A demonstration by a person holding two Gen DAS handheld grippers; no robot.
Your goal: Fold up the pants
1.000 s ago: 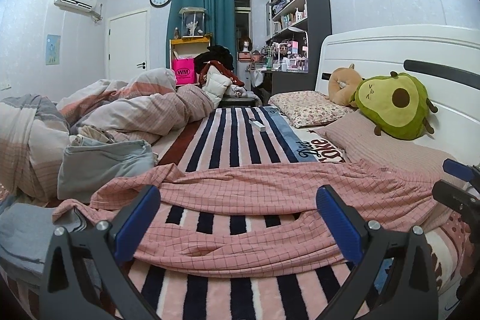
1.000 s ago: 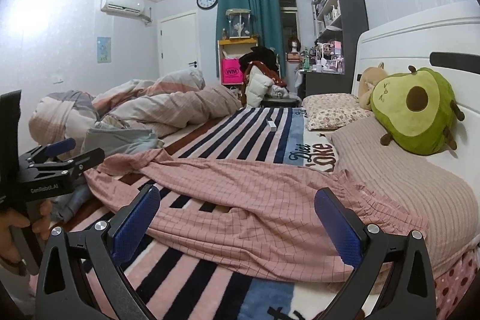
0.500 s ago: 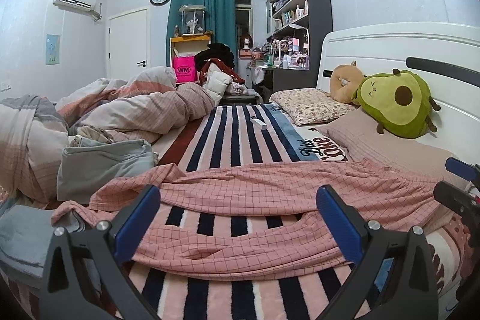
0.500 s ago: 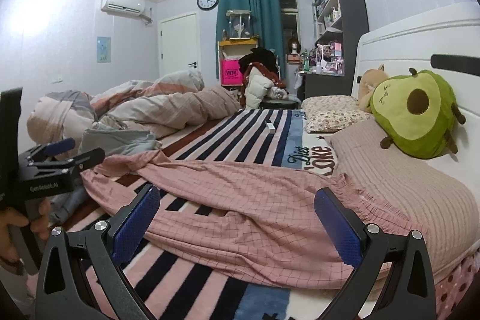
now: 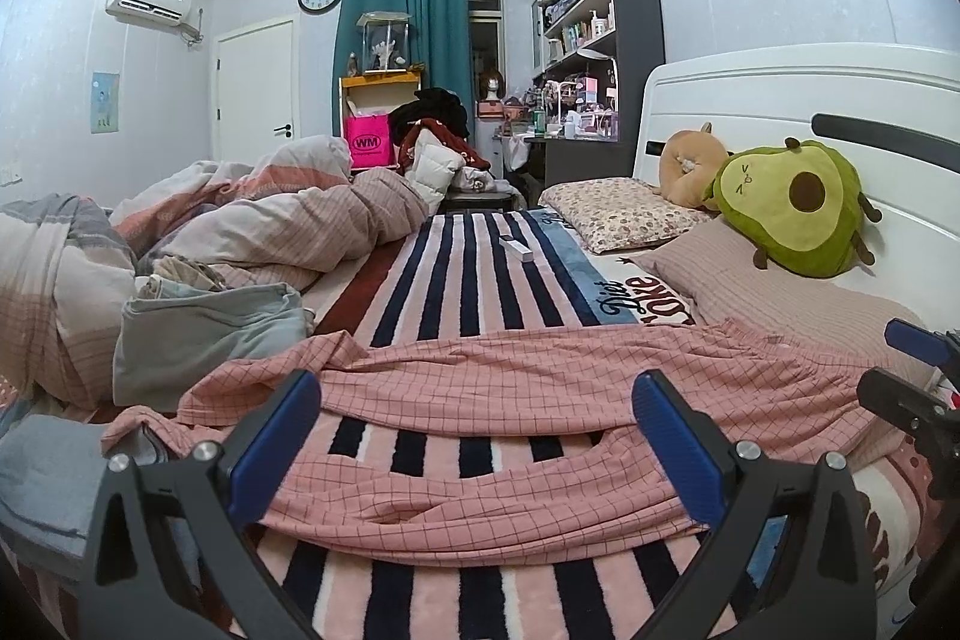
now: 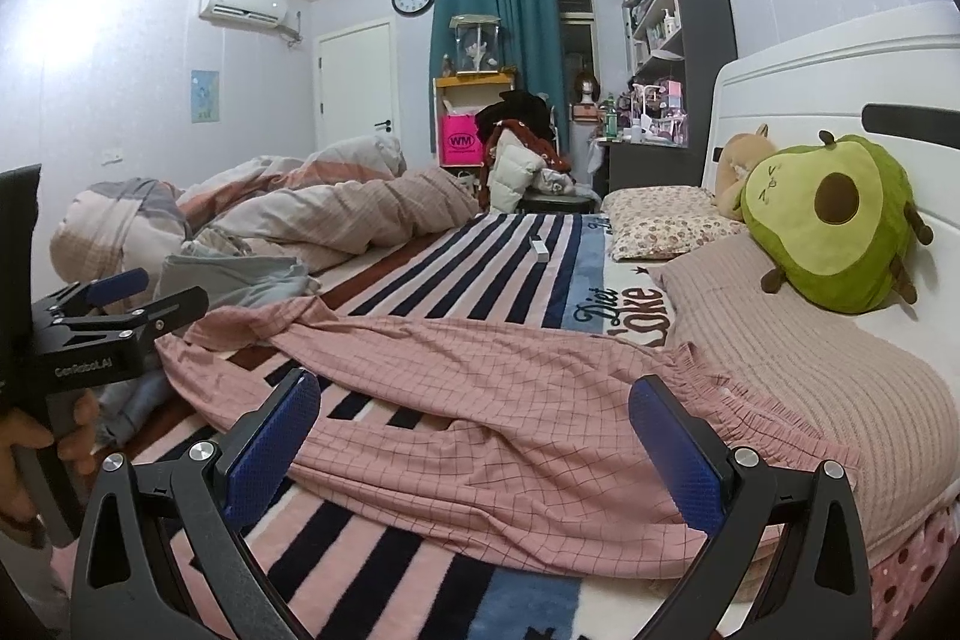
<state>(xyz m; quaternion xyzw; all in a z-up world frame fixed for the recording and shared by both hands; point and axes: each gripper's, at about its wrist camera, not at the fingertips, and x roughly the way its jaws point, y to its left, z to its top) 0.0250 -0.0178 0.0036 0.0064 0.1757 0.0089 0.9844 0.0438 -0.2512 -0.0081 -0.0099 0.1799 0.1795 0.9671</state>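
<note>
Pink checked pants [image 5: 510, 382] lie spread across the striped bed blanket [image 5: 480, 274], legs to the left, waistband to the right by the pillow; they also show in the right wrist view [image 6: 480, 400]. My left gripper [image 5: 477, 436] is open and empty, just above the near leg. My right gripper [image 6: 474, 436] is open and empty, above the pants near the waistband. The left gripper also shows at the left edge of the right wrist view [image 6: 120, 304], near the leg ends. The right gripper shows at the right edge of the left wrist view [image 5: 912, 370].
A crumpled duvet [image 5: 270, 226] and a folded grey-blue cloth [image 5: 204, 334] lie on the left of the bed. Pillows [image 5: 624, 220] and an avocado plush [image 5: 792, 208] sit against the white headboard on the right. A small white remote [image 5: 516, 247] lies on the blanket further back.
Both grippers have drifted slightly back and up from the pants. The pants lie as before. Both grippers stay open.
</note>
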